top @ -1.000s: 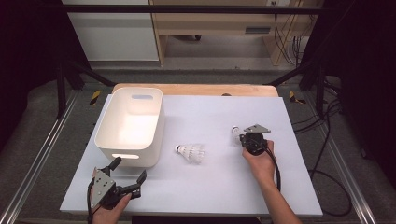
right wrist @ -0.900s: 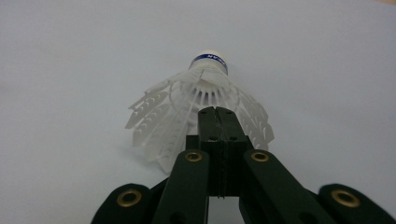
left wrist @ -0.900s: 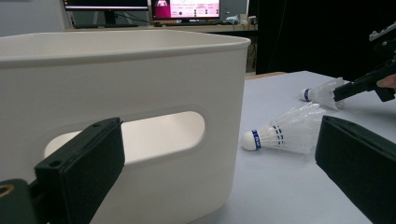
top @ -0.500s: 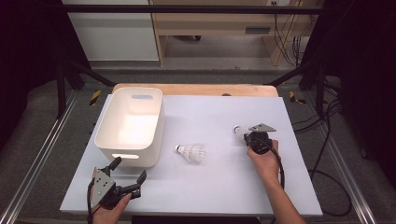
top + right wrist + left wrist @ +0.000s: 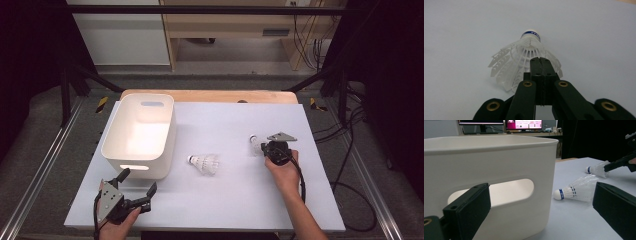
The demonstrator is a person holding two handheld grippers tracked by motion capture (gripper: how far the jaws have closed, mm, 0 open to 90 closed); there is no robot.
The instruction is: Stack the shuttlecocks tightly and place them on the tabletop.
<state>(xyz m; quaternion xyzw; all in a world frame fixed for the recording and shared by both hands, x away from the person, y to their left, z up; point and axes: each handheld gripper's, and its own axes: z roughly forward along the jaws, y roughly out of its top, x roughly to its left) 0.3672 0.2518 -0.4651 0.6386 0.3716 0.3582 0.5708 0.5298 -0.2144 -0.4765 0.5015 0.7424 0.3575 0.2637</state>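
surface point(image 5: 230, 200): white sheet over a wooden top; everything on it lies well apart, nothing stacked.

bin point(image 5: 140, 132): white plastic, open top, oval handle slot in the near wall. Stands at the left of the surface, just ahead of the left hand-held gripper. Looks rigid and light; nothing to be seen inside from the high view.

left hand-held gripper point(image 5: 136, 186): jaws spread wide, nothing between them. Rests at the near left corner, aimed at the bin's handle wall. In its own view the bin wall point(image 5: 494, 182) stands close behind the jaws.

right hand-held gripper point(image 5: 265, 146): jaws pressed together, tips nipping the rim of the far shuttlecock's skirt. Its own view has the closed tips point(image 5: 540, 65) sitting on the ribs. Judged a thin pinch, not a full wrap.

far shuttlecock point(image 5: 524, 60): the thing in hand. Lies on its side at the right of the surface, cork point(image 5: 531, 33) pointing away from the gripper, skirt toward it. Likely near weightless. White plastic skirt, springy, will flex and may slip under a pinch. The cork is the firmer hold; the skirt rim is the easier reach.

middle shuttlecock point(image 5: 204, 163): lies loose between bin and right hand, cork toward the bin. Same make by the look, blue band point(image 5: 560, 194) on the cork.
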